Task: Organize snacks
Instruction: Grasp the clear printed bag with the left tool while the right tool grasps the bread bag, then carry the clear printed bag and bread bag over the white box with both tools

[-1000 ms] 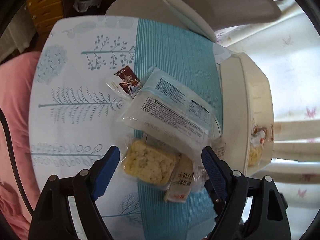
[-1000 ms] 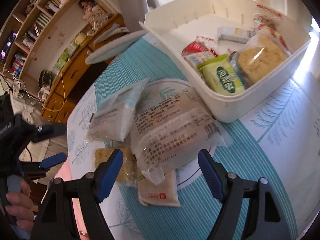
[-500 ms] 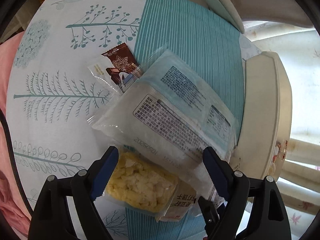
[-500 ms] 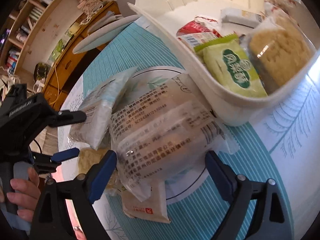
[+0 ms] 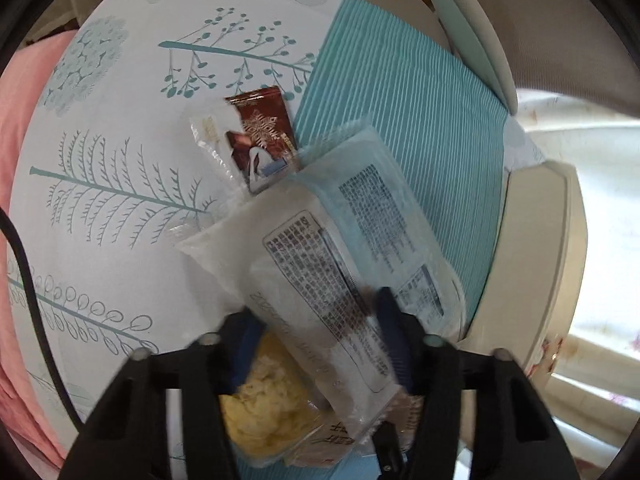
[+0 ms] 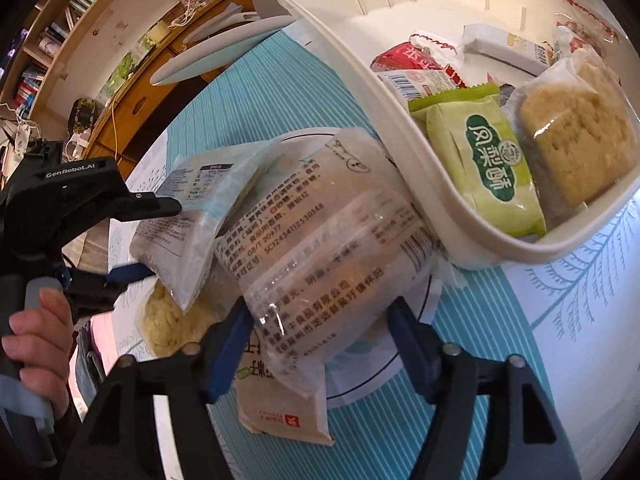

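A heap of wrapped snacks lies on the worktop, which is covered with a white cloth printed with teal branches and leaves and crossed by a band of teal stripes. On top of the heap, a pale blue-and-white packet with black printed text leans against a large clear bag holding a pale round cake. Under them sit a yellow crumbly pastry in clear wrap and a beige sachet. A small brown chocolate wrapper lies flat just beyond the heap.

The left tool points steeply down, its blue pads on either side of the near end of the blue-and-white packet; the jaws are closing and, in the right wrist view, both pads appear to meet the packet's edges. The right tool straddles the lower part of the clear bag; its jaws are closing too, with the left pad at the wrap, while contact at the right pad cannot be told.

Touching the heap, a cream plastic bin holds a green packet, a red one, a white bar and a square biscuit. A hand grips the left tool's handle. Beyond the worktop stand wooden drawers and bookshelves; pink fabric borders the other side.
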{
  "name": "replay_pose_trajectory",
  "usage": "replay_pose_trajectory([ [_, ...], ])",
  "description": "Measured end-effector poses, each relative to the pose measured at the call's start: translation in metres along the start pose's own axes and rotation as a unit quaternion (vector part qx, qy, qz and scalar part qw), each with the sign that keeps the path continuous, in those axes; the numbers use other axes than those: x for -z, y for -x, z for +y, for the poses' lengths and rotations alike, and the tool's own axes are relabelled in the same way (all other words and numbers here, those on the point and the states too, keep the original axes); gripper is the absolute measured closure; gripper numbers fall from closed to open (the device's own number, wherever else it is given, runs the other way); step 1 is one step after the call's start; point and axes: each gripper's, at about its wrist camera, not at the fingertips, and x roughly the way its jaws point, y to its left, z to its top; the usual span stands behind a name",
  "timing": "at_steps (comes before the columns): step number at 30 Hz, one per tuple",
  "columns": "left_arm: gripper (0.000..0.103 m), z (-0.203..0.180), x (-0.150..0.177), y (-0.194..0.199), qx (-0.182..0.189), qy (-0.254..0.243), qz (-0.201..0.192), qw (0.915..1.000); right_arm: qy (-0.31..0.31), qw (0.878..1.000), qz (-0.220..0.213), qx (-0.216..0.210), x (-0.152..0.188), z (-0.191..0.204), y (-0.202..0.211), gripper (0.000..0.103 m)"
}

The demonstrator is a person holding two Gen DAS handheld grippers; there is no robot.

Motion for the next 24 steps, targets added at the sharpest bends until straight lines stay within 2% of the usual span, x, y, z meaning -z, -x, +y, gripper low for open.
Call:
replay_pose_trajectory([
  [1, 0.070, 0.001, 0.000, 0.001, 0.003, 0.002, -0.003, 1.0000, -0.002, 1.000, 0.006, -0.007, 0.001, 0.000, 0.000, 0.044],
  [2, 0.074, 0.003, -0.002, 0.003, 0.006, 0.004, -0.004, 1.0000, -0.004, 1.000, 0.008, -0.008, -0.001, 0.002, -0.001, 0.046],
  [7, 0.090, 0.014, -0.001, 0.009, 0.026, 0.021, -0.003, 0.9994, -0.007, 1.000, 0.011, -0.009, 0.000, 0.001, 0.001, 0.051],
  [18, 0.095, 0.027, 0.010, 0.044, 0.035, 0.003, -0.006, 0.9994, -0.009, 1.000, 0.026, -0.004, 0.008, 0.007, 0.014, 0.058],
  [24, 0.095, 0.033, 0.032, 0.075, 0.042, -0.017, -0.022, 0.9987, -0.011, 1.000, 0.022, 0.001, 0.020, 0.010, 0.031, 0.060],
])
